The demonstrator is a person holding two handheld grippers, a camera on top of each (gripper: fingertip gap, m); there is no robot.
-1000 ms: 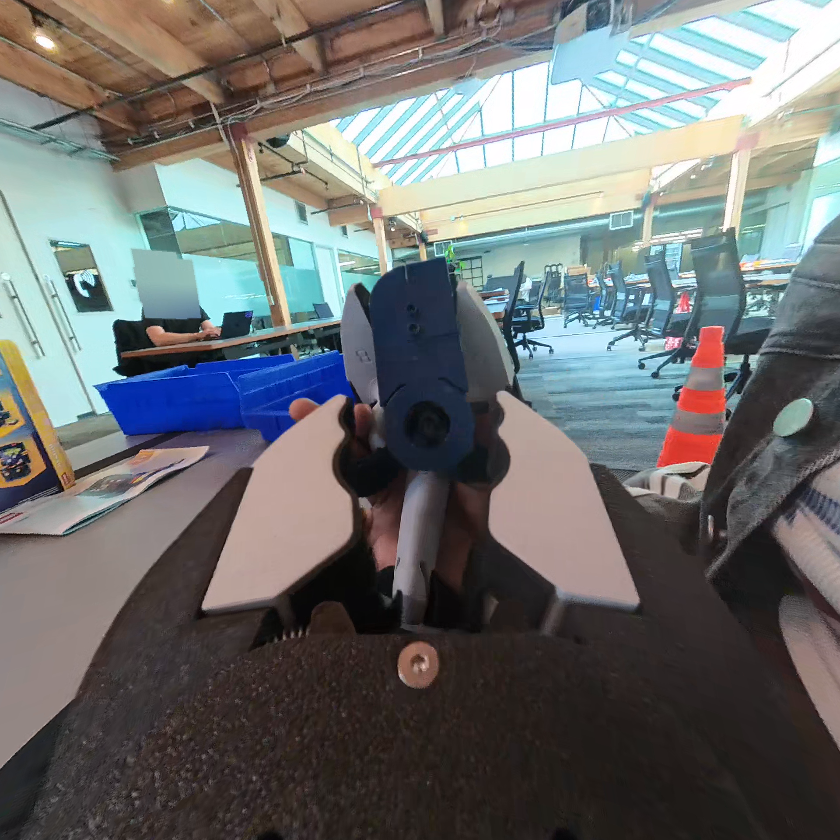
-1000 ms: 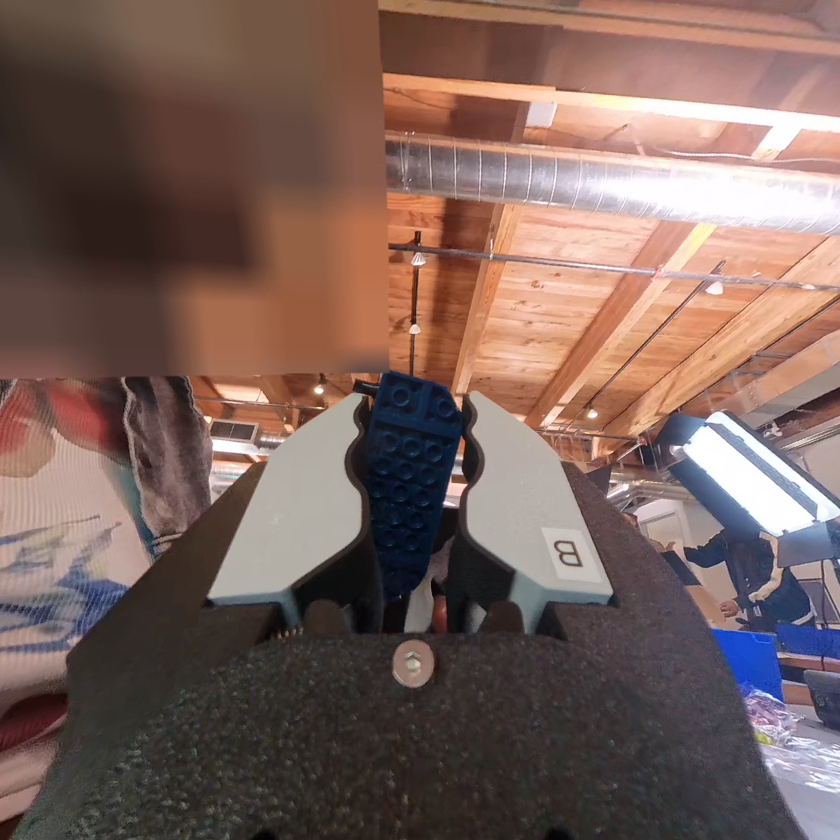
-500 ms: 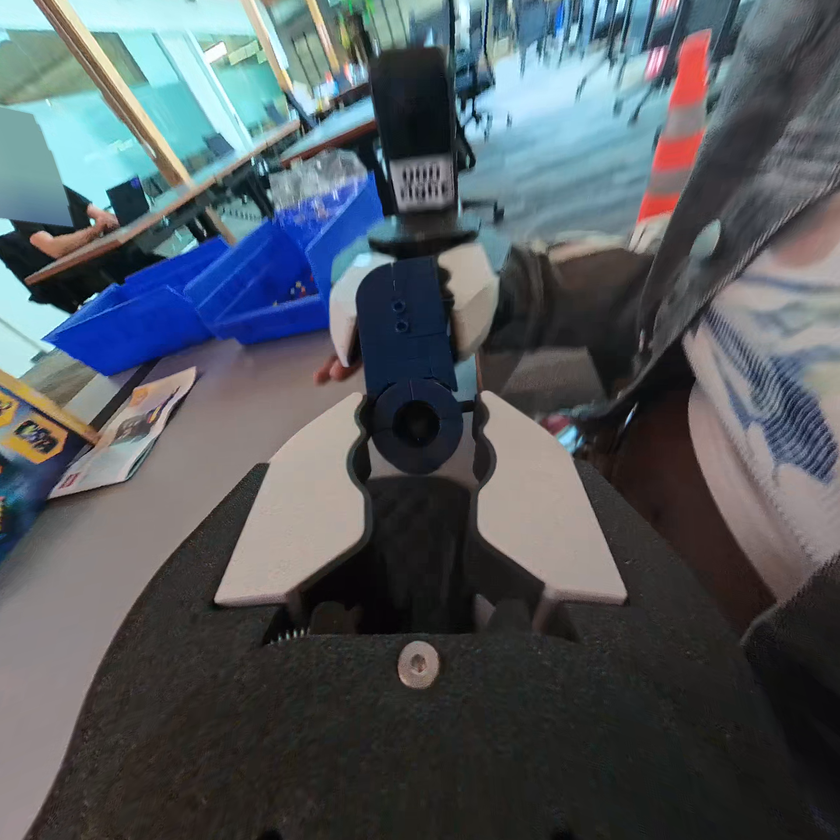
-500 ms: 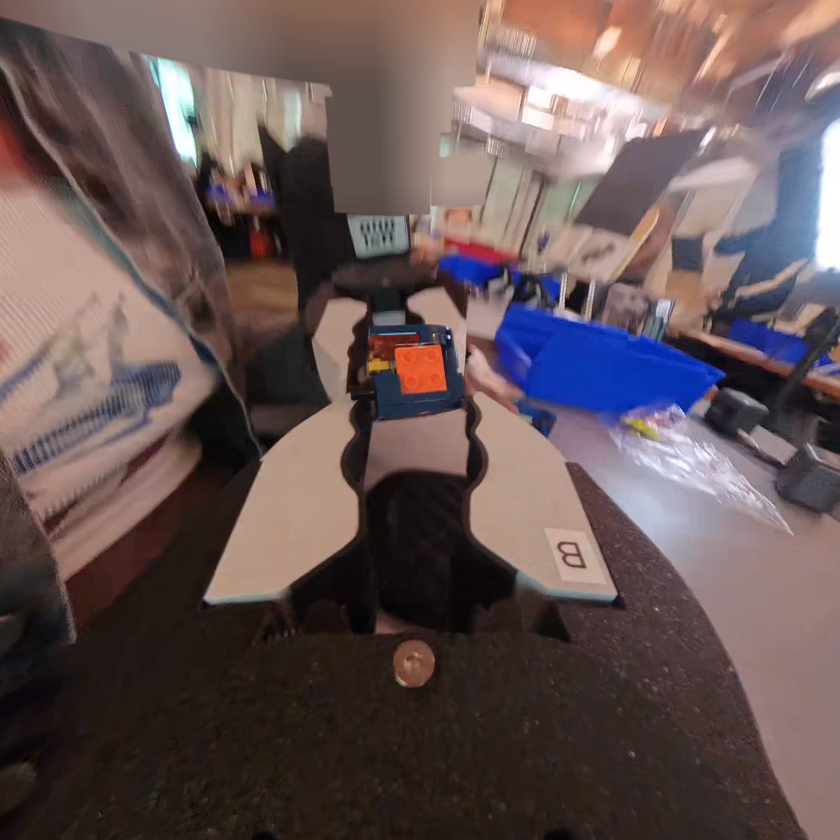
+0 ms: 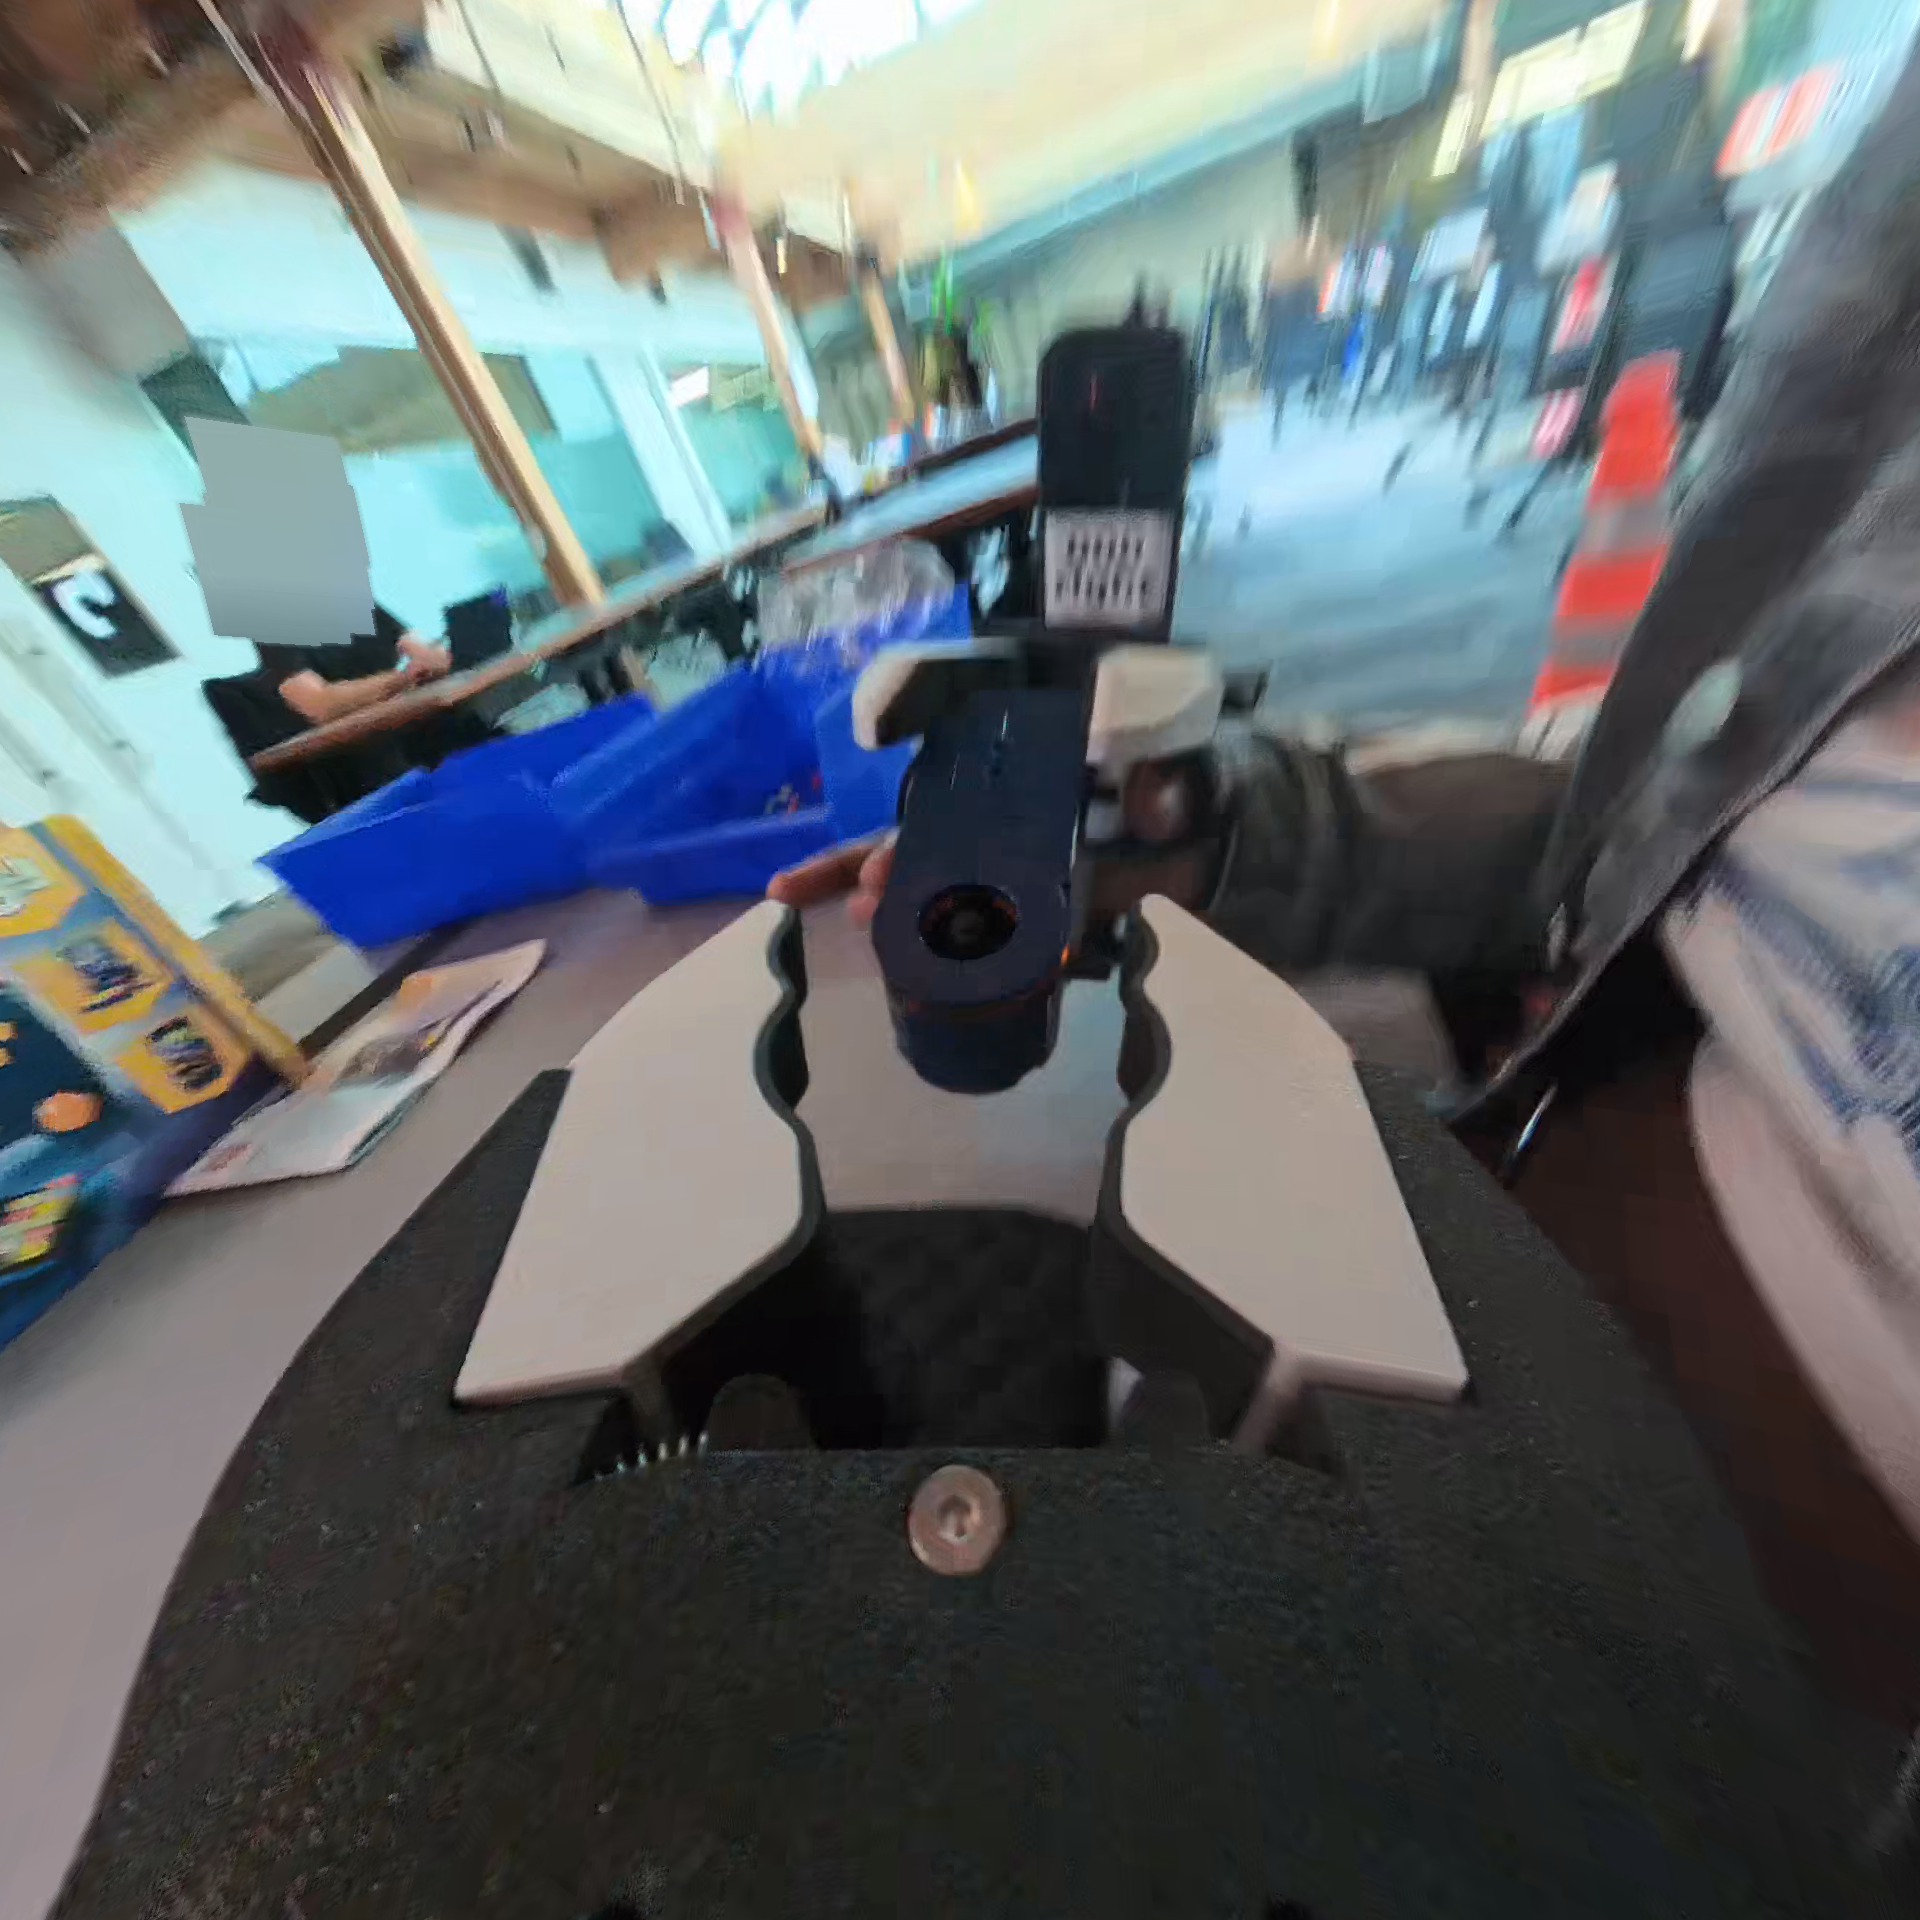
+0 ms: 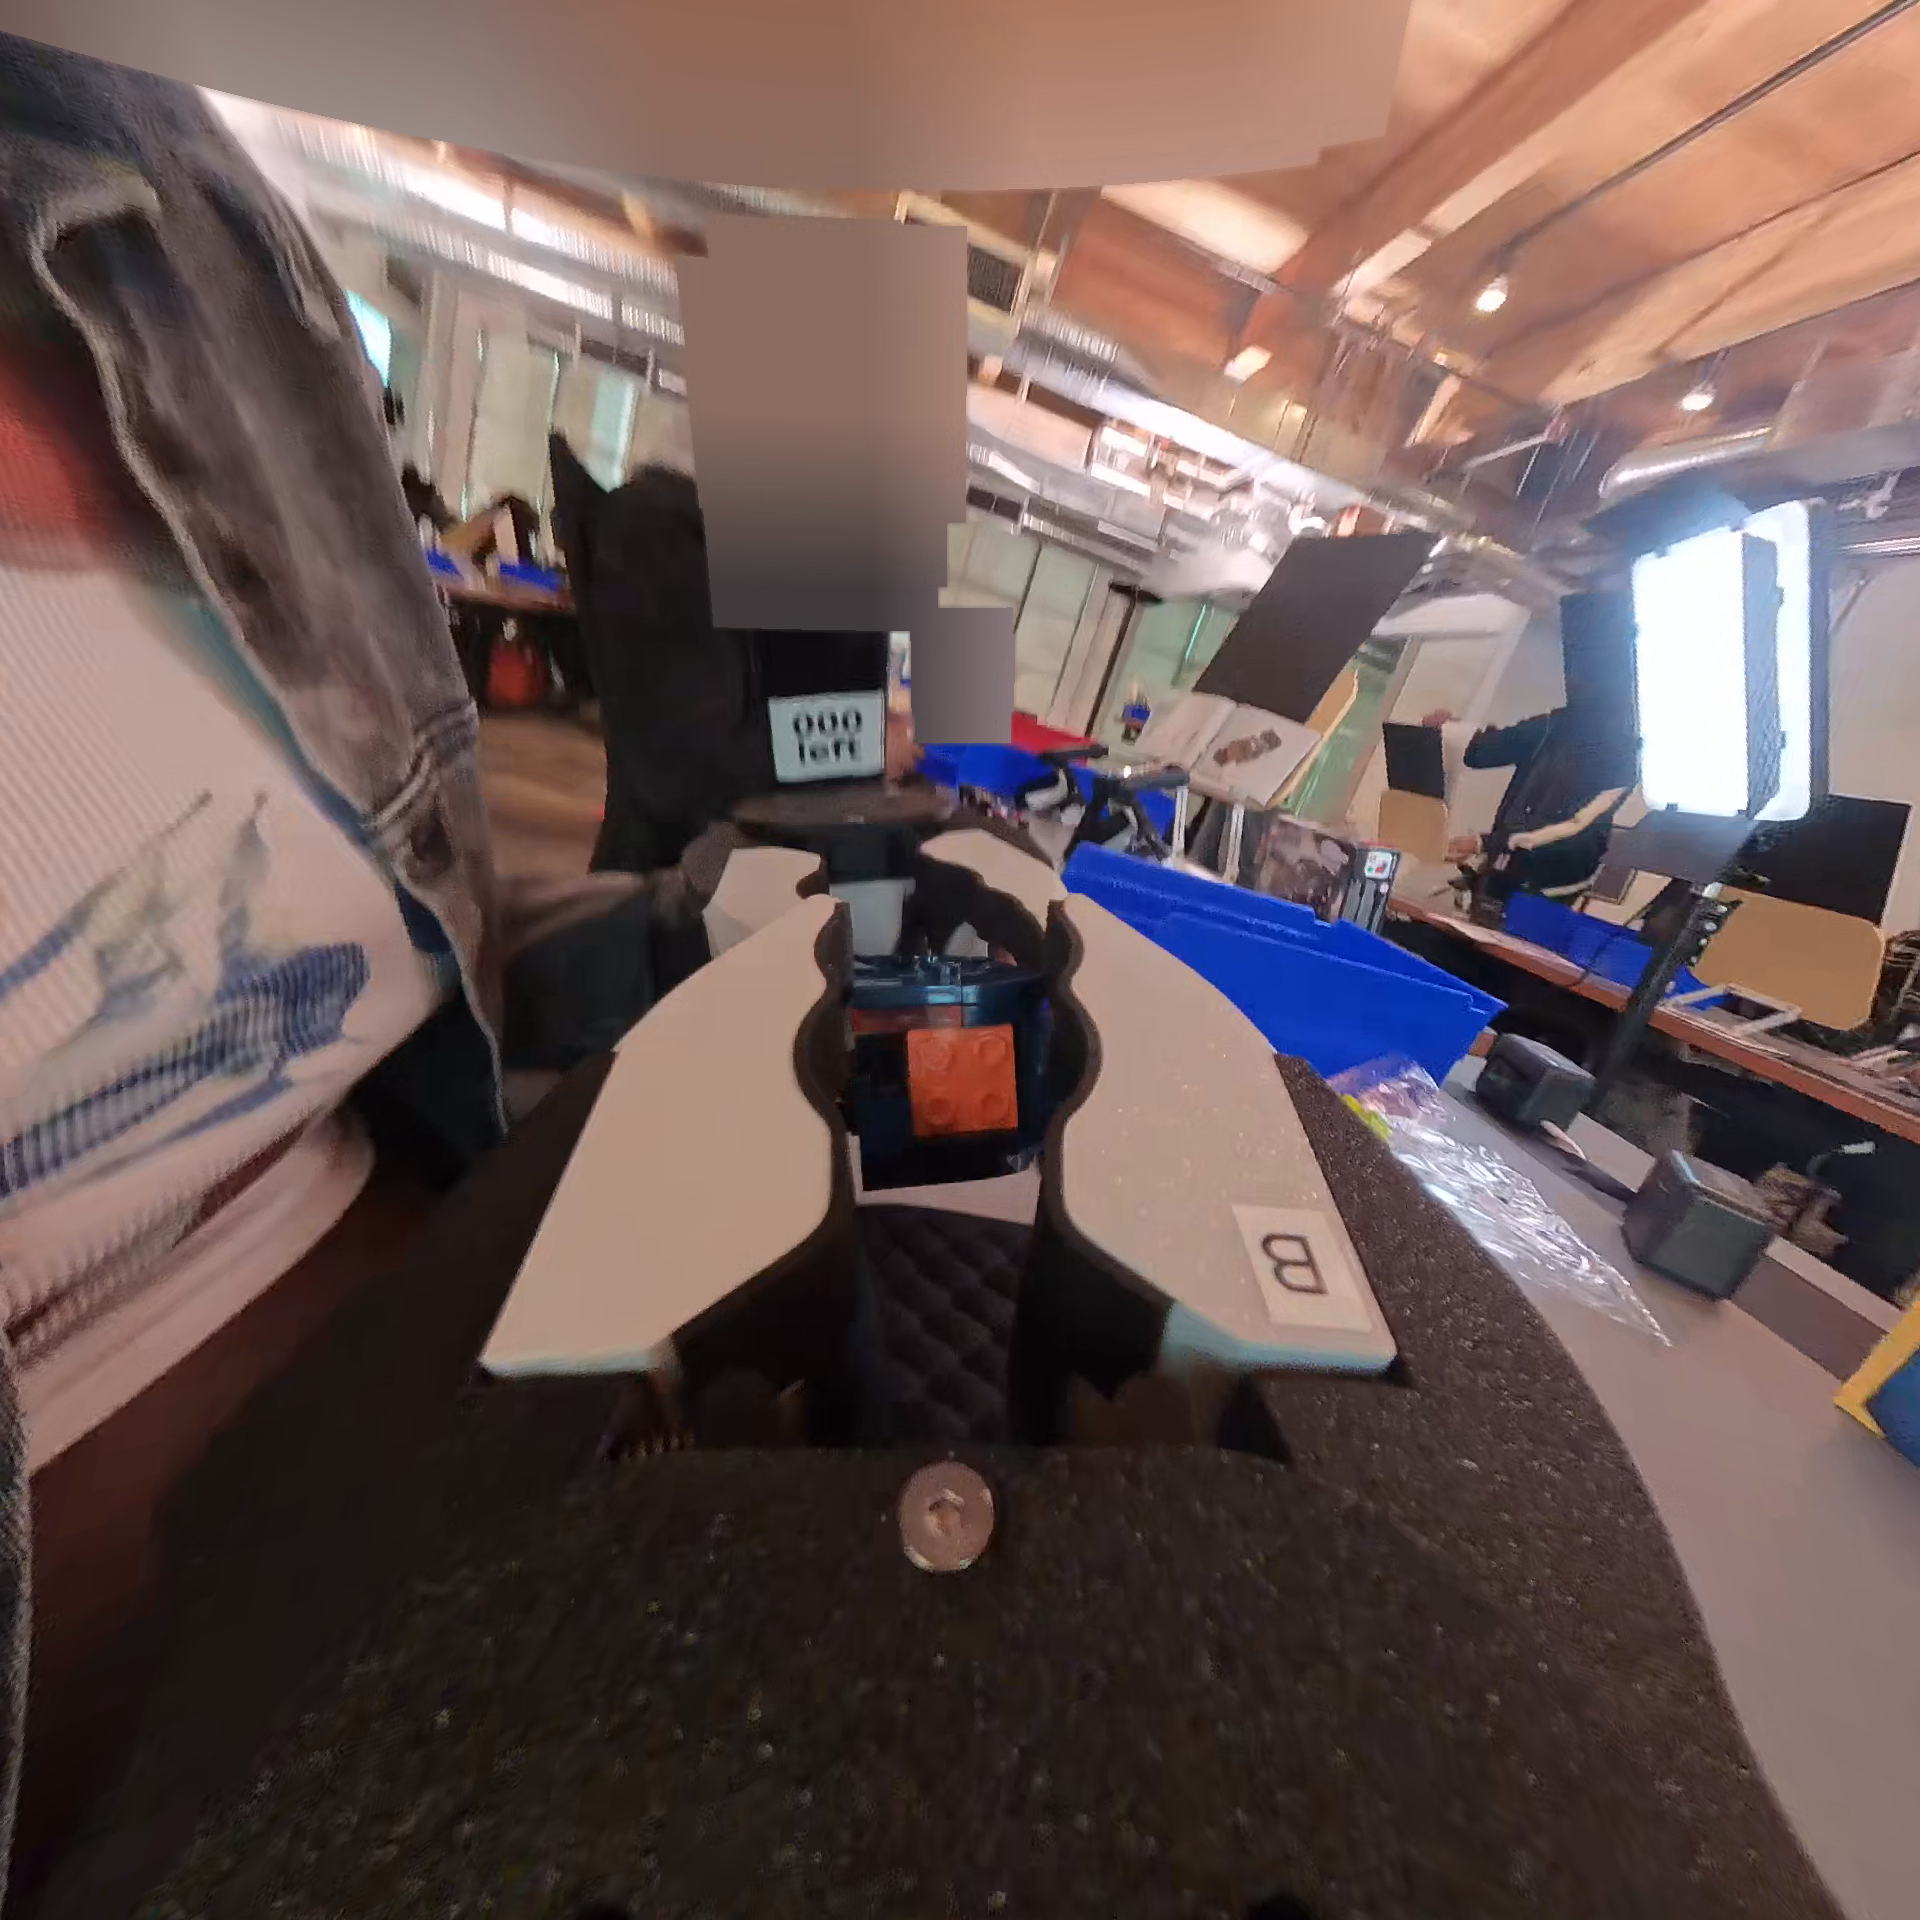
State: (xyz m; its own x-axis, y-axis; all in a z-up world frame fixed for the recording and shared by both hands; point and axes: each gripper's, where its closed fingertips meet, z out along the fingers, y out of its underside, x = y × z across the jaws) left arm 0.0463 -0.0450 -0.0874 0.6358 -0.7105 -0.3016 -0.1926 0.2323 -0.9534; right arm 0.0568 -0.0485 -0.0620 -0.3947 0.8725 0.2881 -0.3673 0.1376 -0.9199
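Observation:
A dark blue brick assembly (image 5: 977,914) with a round end hangs in the air above the grey table (image 5: 260,1299). My left gripper (image 5: 961,914) is open, with its fingers spread on either side of the round end and a gap on each side. My right gripper (image 6: 945,909) is shut on the same assembly (image 6: 951,1070), whose near face carries an orange brick (image 6: 961,1081). In the left wrist view the right gripper (image 5: 1029,696) clasps the far end. In the right wrist view the left gripper (image 6: 873,873) shows just beyond, open.
Blue bins (image 5: 499,831), a booklet (image 5: 384,1049) and a colourful box (image 5: 83,1039) lie on the table at the left. An orange cone (image 5: 1621,540) stands behind. The right wrist view shows blue bins (image 6: 1278,966), a plastic bag (image 6: 1486,1174) and small black blocks (image 6: 1694,1226). The holder's torso is close by. My two grippers' fingertips are within a few centimetres of each other.
Half a second ago my left gripper was closed around the round end; it has now opened and drawn back a little. The right gripper keeps the assembly, now deeper between its fingers.

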